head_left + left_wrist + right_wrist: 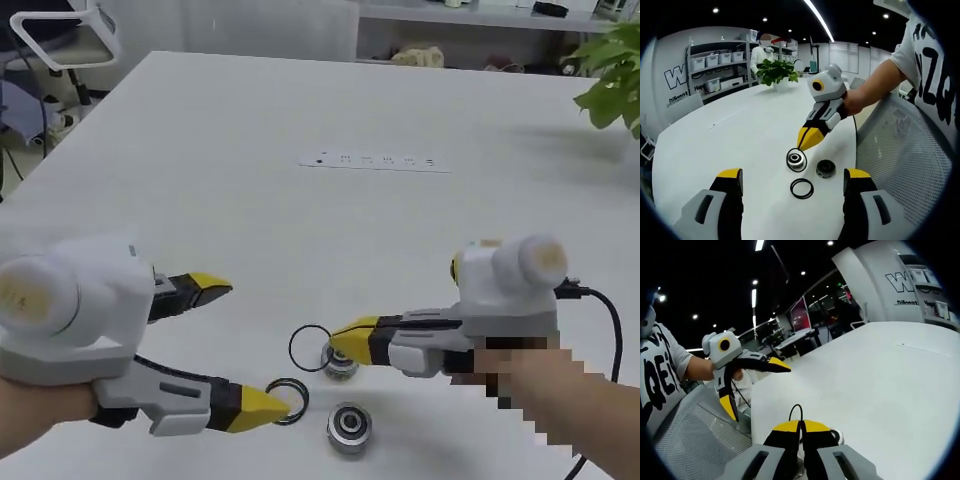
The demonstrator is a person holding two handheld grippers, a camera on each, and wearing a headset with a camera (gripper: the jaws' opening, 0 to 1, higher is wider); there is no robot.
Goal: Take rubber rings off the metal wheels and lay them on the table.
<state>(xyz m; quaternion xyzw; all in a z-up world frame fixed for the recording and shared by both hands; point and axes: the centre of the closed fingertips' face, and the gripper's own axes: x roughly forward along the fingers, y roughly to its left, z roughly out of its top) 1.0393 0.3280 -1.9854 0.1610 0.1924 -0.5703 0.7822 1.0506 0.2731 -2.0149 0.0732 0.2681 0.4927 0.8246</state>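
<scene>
Metal closest to the near edge of the bench (300,220): a wheel (349,428) lies flat, axle pointing straight up. Just left of it, a loose rubber ring (288,398) lies flat on the white top, right by the lower yellow tip of the left gripper (258,347). That gripper's jaws are spread wide with nothing between them.

One step farther in, the second wheel (340,362) also lies flat. The right gripper (345,335) hangs over it, jaws pinched tight on a second rubber ring (308,346). That ring sticks out leftward from the tips, toward the left gripper, with its open face turned up at the headset.

Now the left gripper view: there the same ring seems to circle the second wheel, so I cannot tell whether it is clear of the wheel. The right gripper view gives it nearly edge-on, a thin black loop rising straight out of the closed yellow tips. A sliver of the wheel sits below and to the right.

Farther up, near the middle of the bench, lies a pale strip (375,161) with small dark marks. At the far right corner are the leaves of a plant (610,75).
</scene>
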